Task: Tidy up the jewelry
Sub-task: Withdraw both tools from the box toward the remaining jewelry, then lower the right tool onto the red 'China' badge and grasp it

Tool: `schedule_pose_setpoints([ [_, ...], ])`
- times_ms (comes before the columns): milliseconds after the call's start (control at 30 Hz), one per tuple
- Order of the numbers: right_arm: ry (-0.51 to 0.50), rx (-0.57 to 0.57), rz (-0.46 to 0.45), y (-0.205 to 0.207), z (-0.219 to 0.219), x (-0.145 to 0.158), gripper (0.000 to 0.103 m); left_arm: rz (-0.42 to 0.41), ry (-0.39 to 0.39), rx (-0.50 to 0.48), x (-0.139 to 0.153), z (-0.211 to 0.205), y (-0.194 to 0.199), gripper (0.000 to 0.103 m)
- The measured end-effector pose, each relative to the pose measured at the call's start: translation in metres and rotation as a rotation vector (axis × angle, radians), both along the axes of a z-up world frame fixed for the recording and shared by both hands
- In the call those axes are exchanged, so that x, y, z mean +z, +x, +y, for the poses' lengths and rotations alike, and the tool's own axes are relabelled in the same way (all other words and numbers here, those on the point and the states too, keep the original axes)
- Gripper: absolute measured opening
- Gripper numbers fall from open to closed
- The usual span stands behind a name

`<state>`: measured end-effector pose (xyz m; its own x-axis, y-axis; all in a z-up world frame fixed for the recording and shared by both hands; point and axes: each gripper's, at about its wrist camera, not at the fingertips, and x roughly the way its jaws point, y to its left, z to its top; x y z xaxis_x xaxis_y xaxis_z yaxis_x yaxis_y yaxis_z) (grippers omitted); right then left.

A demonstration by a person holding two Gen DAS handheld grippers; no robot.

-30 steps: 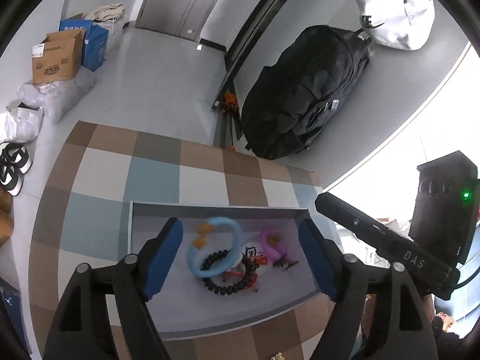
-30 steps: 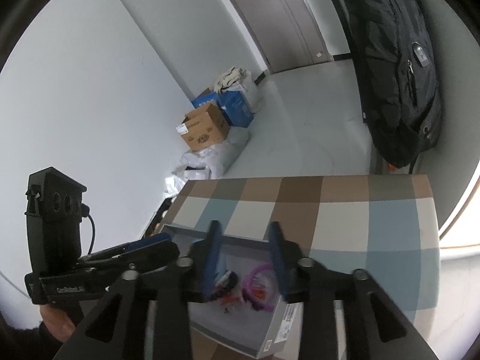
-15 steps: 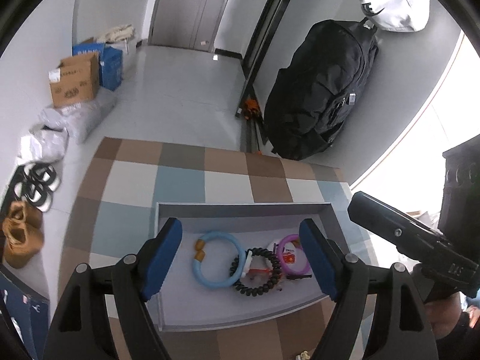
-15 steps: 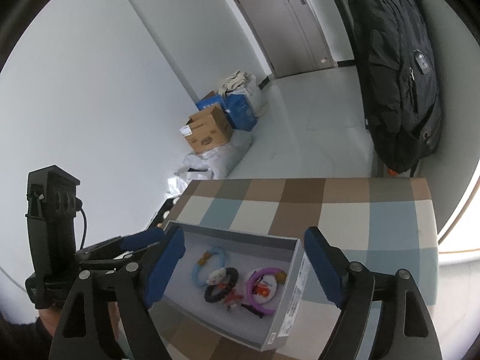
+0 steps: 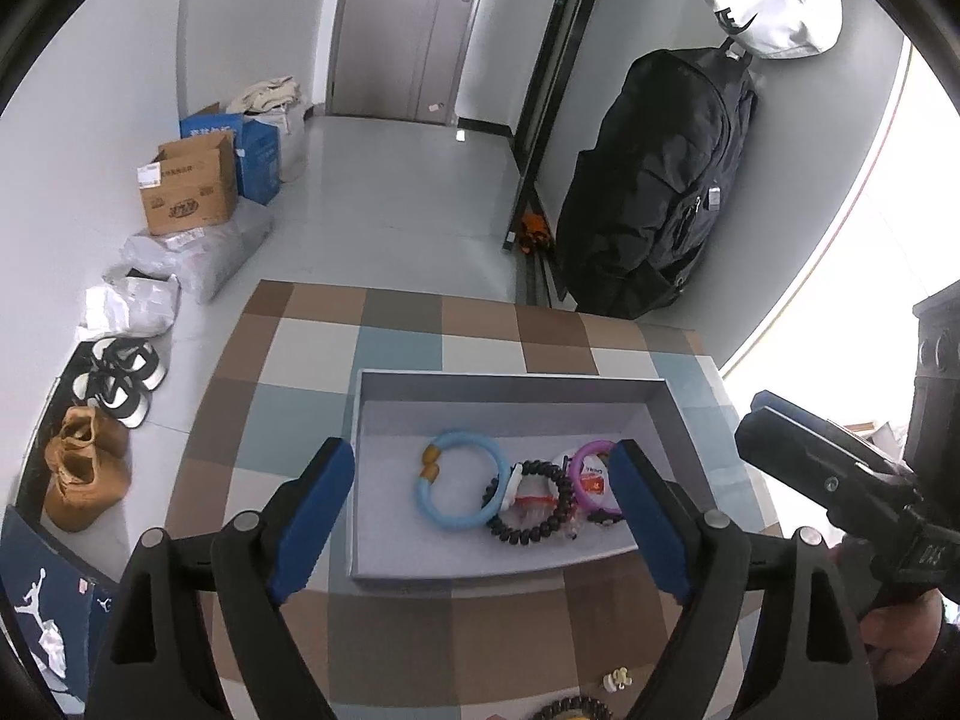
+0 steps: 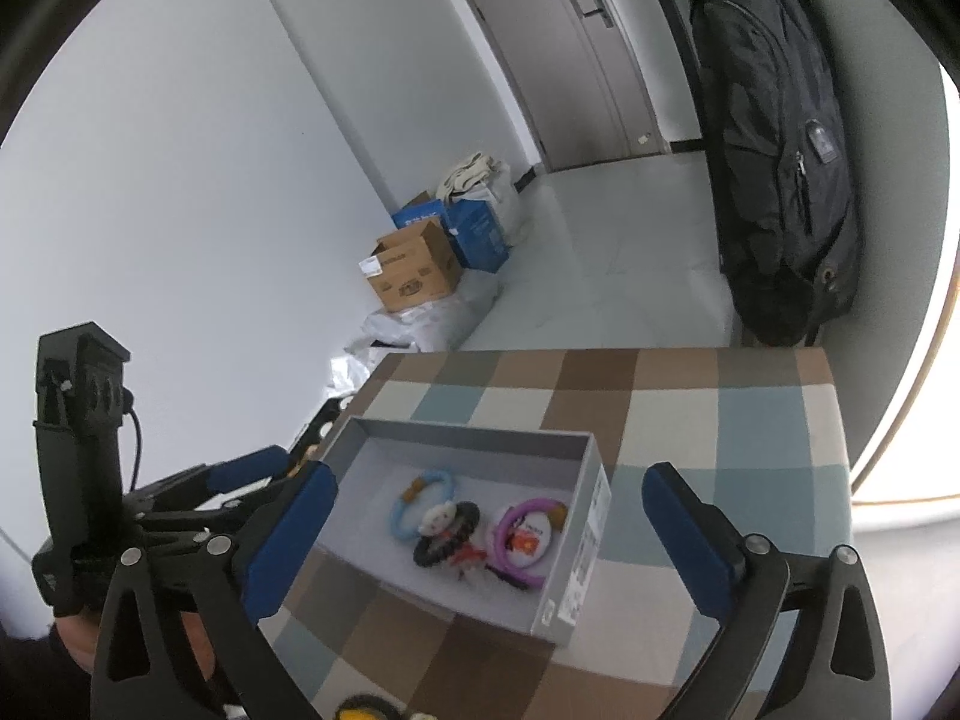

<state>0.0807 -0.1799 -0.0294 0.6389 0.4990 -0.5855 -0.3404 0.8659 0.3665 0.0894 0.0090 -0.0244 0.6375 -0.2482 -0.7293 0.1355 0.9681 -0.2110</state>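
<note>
A shallow grey box [image 5: 510, 381] [image 6: 468, 438] lies on the checked tablecloth. Inside it are a light blue bracelet [image 5: 456, 489] [image 6: 423, 504], a black bead bracelet [image 5: 531, 504] [image 6: 447, 537] and a purple ring bracelet [image 5: 591, 477] [image 6: 528, 534], bunched towards the right. My left gripper [image 5: 480, 516] hovers over the box's near edge, its jaws opening with nothing between them. My right gripper [image 6: 492, 534] hangs at the box's right front, jaws opening wide and empty. Each gripper shows at the edge of the other's view.
A small cream charm [image 5: 618, 679] and another bead bracelet [image 5: 570, 708] lie on the cloth near the front edge. A black backpack [image 5: 654, 180] leans on the wall behind the table. Cardboard boxes [image 5: 186, 192] and shoes [image 5: 114, 378] sit on the floor at left.
The right gripper's jaws have spread from narrow to wide. Both grippers have drawn back from the box, and the bracelets lie loose inside it.
</note>
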Motion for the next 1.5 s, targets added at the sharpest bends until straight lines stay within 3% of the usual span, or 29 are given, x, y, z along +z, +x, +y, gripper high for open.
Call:
schedule_pose_setpoints([
  [133, -0.017, -0.010, -0.013, -0.012, -0.003, 0.002, 0.103, -0.041, -0.001, 0.020, 0.005, 0.001, -0.014, 0.084],
  [433, -0.047, -0.022, -0.025, -0.045, -0.010, 0.003, 0.103, -0.037, -0.010, 0.040, 0.007, 0.003, -0.036, 0.090],
  [800, -0.038, 0.018, 0.088, -0.091, -0.008, -0.019, 0.103, 0.048, -0.041, 0.080, -0.008, 0.012, -0.054, 0.090],
  [967, -0.054, 0.088, 0.112, -0.109, 0.002, -0.026, 0.103, 0.074, -0.060, 0.083, -0.012, 0.015, -0.058, 0.090],
  [1333, -0.189, 0.226, 0.143, -0.136, 0.038, -0.048, 0.100, 0.096, -0.040, 0.083, -0.018, 0.017, -0.068, 0.090],
  [1433, -0.253, 0.246, 0.137, -0.138, 0.048, -0.054, 0.095, 0.104, -0.037, 0.078, -0.020, 0.016, -0.070, 0.090],
  [1500, -0.277, 0.258, 0.144, -0.137, 0.053, -0.060, 0.087, 0.109, -0.034, 0.080, -0.022, 0.017, -0.069, 0.090],
])
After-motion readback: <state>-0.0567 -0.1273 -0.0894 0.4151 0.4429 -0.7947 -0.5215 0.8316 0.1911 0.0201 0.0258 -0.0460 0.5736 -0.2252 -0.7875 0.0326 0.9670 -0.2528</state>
